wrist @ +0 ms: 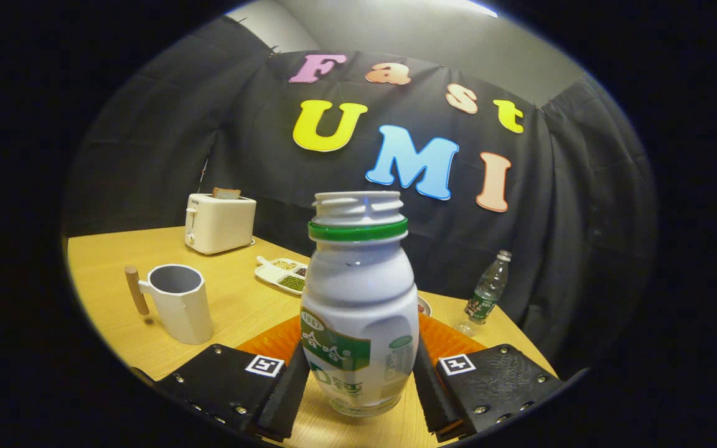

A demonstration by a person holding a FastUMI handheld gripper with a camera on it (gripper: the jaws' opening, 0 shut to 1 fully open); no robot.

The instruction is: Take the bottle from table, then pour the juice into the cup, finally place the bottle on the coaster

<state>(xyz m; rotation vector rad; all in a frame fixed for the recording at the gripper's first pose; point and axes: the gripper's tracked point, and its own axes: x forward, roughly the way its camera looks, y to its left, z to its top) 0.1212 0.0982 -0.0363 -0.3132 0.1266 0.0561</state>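
Observation:
A white plastic bottle [358, 311] with a green neck ring and no cap stands upright between my fingers. Both fingers press on its lower sides, so my gripper [360, 364] is shut on the bottle. An orange ribbed coaster [271, 341] lies on the wooden table [103, 261] just behind the bottle, showing on both sides of it. I cannot tell whether the bottle's base rests on the table or hangs just above it. A white cup [179, 303] with a wooden handle stands to the left, beyond the left finger, its mouth up.
A white toaster [220, 222] with a slice of bread stands at the back left. A white divided dish [284, 274] with beans lies behind the bottle. A clear water bottle [488, 292] stands at the right near the table's edge.

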